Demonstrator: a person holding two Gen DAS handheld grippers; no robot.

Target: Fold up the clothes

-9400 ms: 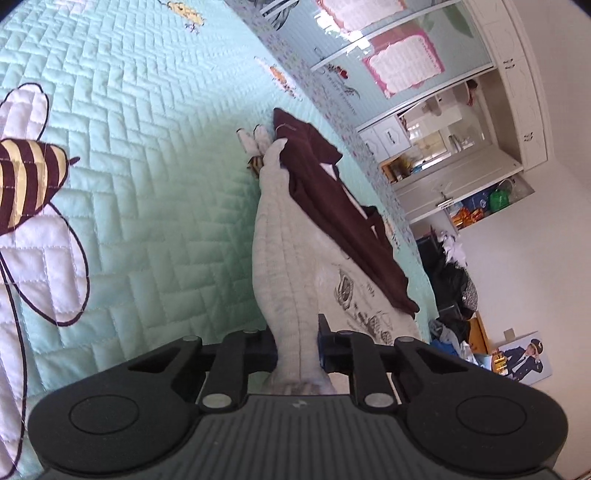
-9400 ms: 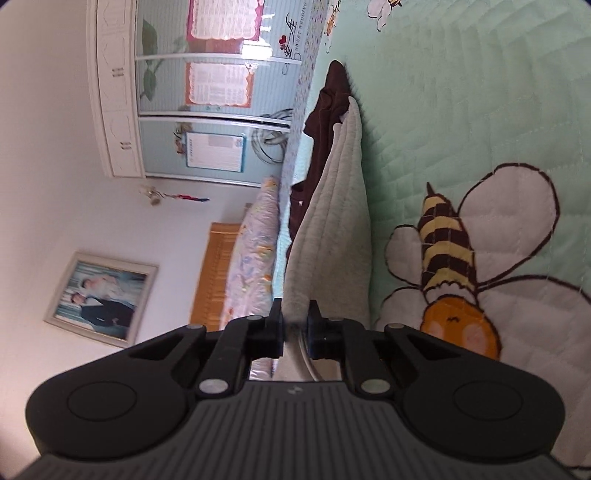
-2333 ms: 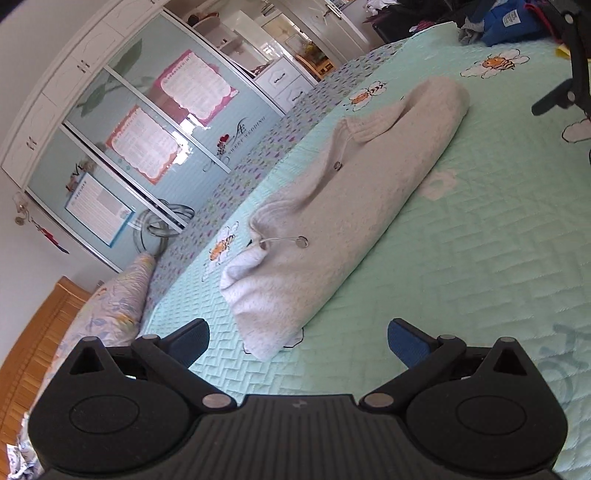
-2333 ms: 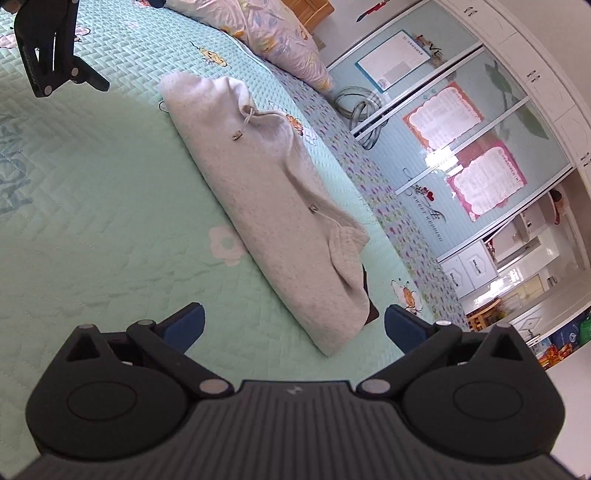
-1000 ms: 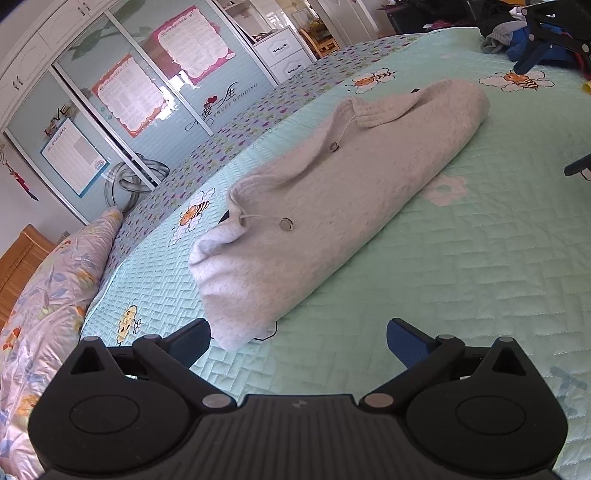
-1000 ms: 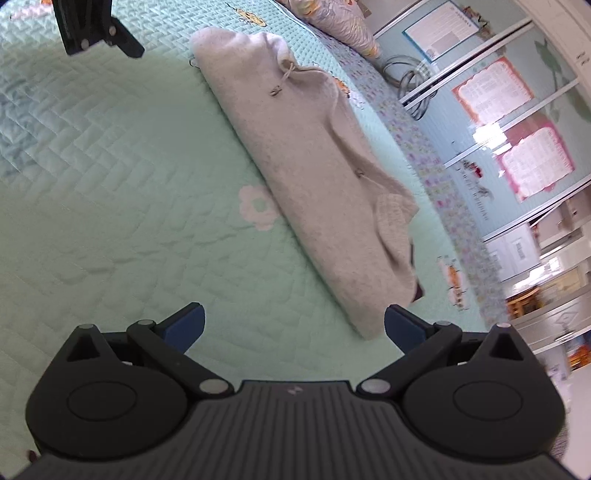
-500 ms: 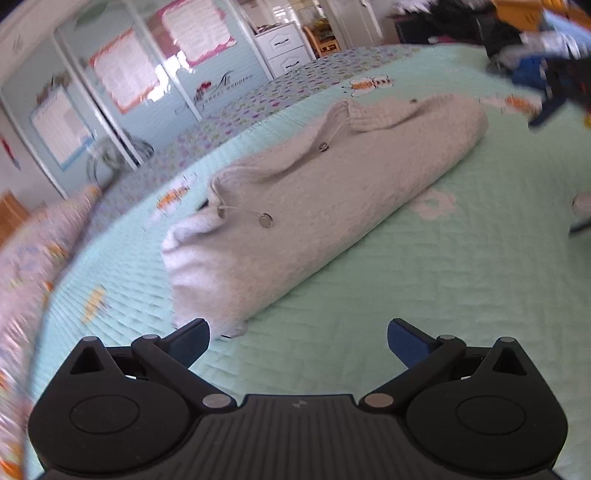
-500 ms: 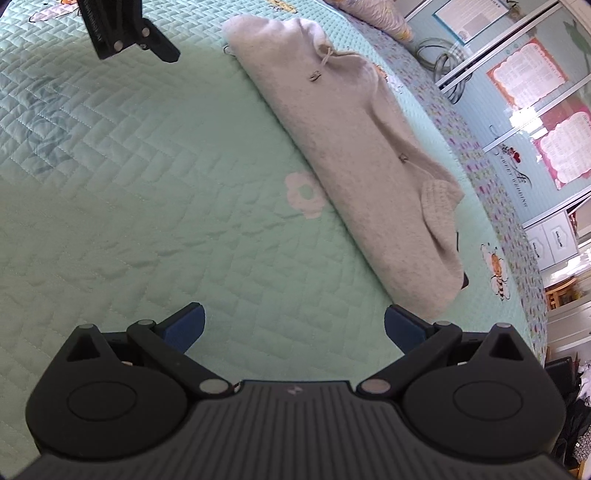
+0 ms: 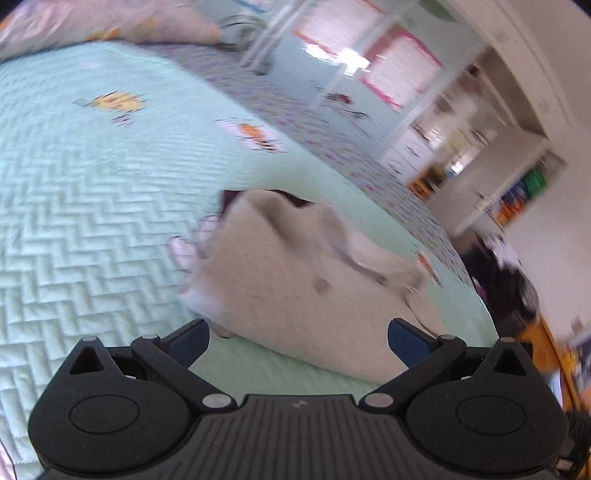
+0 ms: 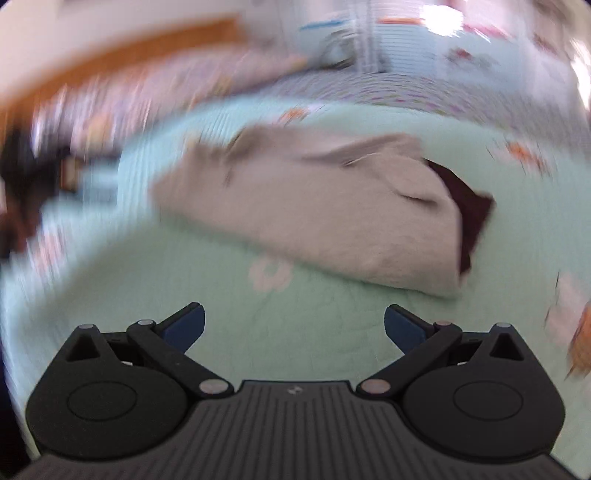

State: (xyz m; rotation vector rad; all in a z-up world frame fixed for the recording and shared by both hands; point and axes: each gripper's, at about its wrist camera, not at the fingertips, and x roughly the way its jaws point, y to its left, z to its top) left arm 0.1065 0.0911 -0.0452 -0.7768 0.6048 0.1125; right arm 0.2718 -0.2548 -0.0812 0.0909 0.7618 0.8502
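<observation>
Both claws gape wide, empty: left claw (image 9: 298,334) close over the grey sweater (image 9: 306,280); right claw (image 10: 293,323) short of it.

Both hand-held grippers (image 9: 298,338) (image 10: 293,325) spread wide, empty.

folded sweater (image 9: 295,280) lies on the bed quilt (image 9: 92,206), long axis running across the bed. a second garment (image 10: 467,206) sits under it, poking out at one end. left claw (image 9: 298,334) sits just short of the other end, fingers spread either side of it, not touching. right claw (image 10: 293,323) is over bare quilt in front of the sweater's long edge, apart from it. pillows (image 9: 110,18) at the head of the bed; wardrobe doors (image 9: 332,55) beyond its far side.
</observation>
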